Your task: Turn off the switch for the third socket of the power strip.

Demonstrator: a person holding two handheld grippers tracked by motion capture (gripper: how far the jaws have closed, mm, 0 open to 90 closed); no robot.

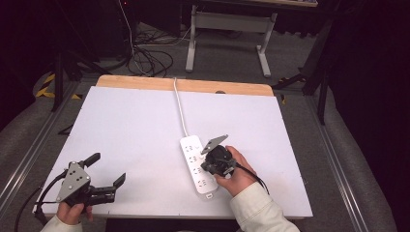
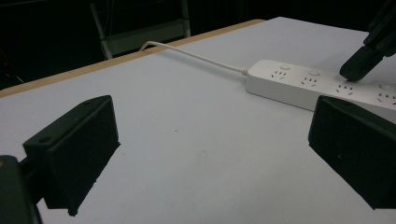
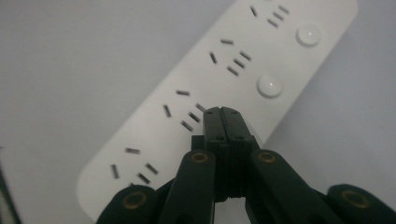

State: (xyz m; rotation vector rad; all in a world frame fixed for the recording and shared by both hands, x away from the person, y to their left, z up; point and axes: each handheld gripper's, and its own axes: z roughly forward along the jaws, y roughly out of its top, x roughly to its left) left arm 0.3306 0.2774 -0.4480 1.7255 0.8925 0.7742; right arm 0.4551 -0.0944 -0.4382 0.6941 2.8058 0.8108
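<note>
A white power strip point(image 1: 196, 166) lies in the middle of the white table, and its cable point(image 1: 181, 108) runs to the far edge. My right gripper point(image 1: 207, 163) is held in a hand over the strip's right side. Its jaws are shut with nothing between them. In the right gripper view the right gripper's tips point(image 3: 222, 114) sit on the power strip point(image 3: 210, 70), beside a socket group and in line with two round buttons point(image 3: 270, 86). My left gripper point(image 1: 106, 170) rests at the near left corner, open and holding nothing. In the left gripper view the left gripper point(image 2: 212, 154) faces the power strip point(image 2: 299, 81).
The white board point(image 1: 135, 125) has a wooden strip along its far edge. Beyond it stand a table frame point(image 1: 227, 29) and loose cables on the floor point(image 1: 145, 58). Metal rails run along both sides of the table.
</note>
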